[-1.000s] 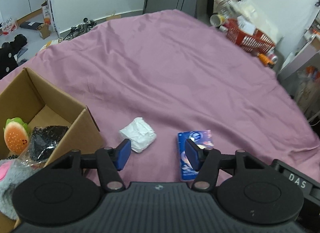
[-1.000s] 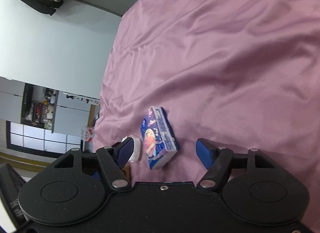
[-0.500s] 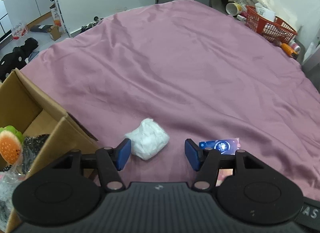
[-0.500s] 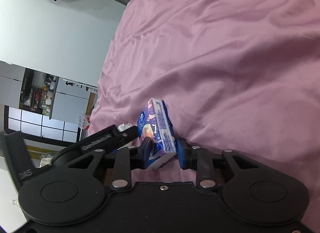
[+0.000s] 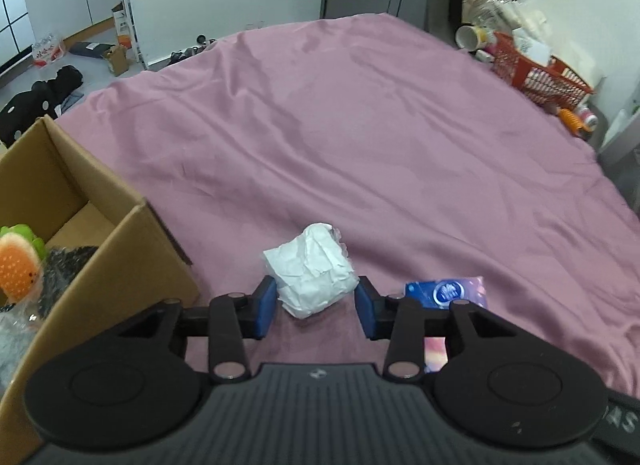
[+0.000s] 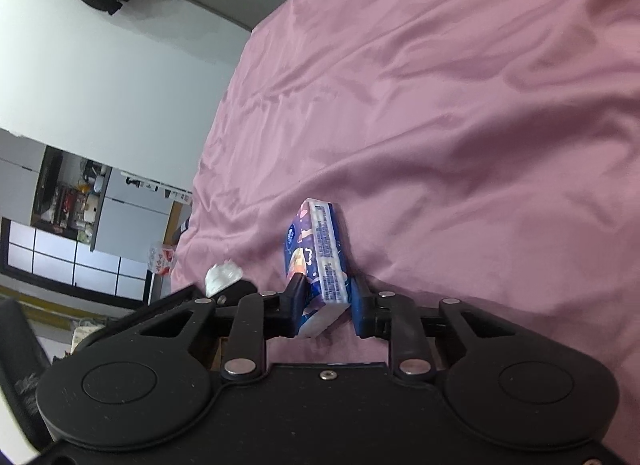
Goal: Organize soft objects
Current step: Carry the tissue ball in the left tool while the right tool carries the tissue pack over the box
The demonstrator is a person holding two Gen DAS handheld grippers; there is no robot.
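On wrinkled mauve cloth [image 5: 400, 153], right tongs [image 6: 326, 303] clamp boxy tissue pack [image 6: 320, 261]; left tongs [image 5: 316, 307] closing around crumpled wad [image 5: 312, 277].

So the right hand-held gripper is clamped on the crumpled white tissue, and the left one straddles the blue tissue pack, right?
Swapped. The right wrist view shows the right hand-held gripper clamped on the blue tissue pack. The left wrist view shows the left hand-held gripper, its jaws just closing, around the crumpled white tissue.
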